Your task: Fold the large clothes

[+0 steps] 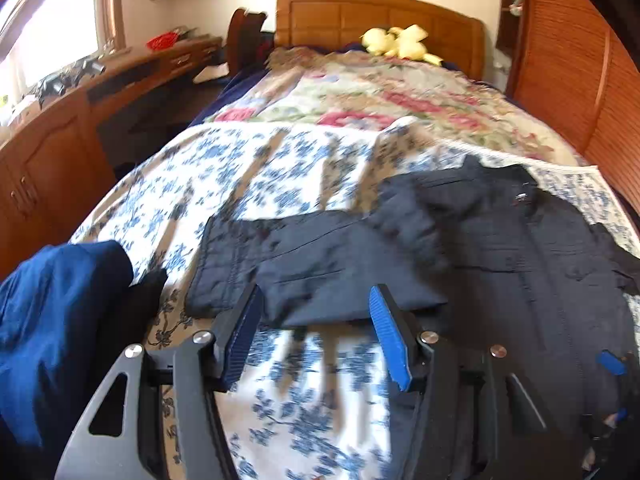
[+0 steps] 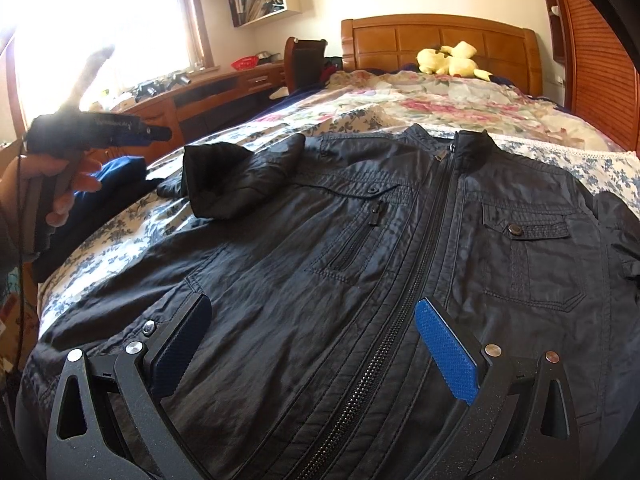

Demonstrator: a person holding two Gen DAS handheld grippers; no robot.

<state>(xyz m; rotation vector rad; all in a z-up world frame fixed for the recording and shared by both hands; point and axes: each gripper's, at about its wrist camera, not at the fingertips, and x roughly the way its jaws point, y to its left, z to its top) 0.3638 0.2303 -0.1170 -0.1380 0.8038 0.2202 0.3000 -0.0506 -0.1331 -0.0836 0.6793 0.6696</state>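
**One black jacket, face up on the bed**

One big bed [image 2: 500,104] fills both views, running away toward a wooden headboard [image 2: 440,44], with louvred wooden panelling close along one side and a long wooden desk [image 2: 224,88] under the bright window on the other. A blue-and-white flowered sheet [image 1: 256,168] covers the near half; a pink flowered quilt [image 1: 380,96] covers the far half.

On that sheet lies the jacket [image 2: 360,240], front up, collar toward the headboard and hem toward the cameras, so its long axis follows the bed. The cloth is thin, faintly shiny and creased all over; a heavy zip [image 2: 404,292] runs up the middle, closed to the collar, with buttoned flap pockets on either side. One sleeve [image 1: 320,264] is laid out sideways across the sheet, its squared cuff end near the bed's edge. Bare sheet shows beyond the collar and beside that sleeve.

A rumpled blue garment [image 1: 52,312] sits at the bed's edge by the desk. A yellow soft toy [image 2: 452,60] rests against the headboard.

The right gripper [image 2: 316,344] hangs over the lower front, tongs wide apart, nothing between them. The left gripper [image 1: 316,320] hovers just above the sleeve's near edge, tongs apart, pads [image 1: 388,336] off the cloth.
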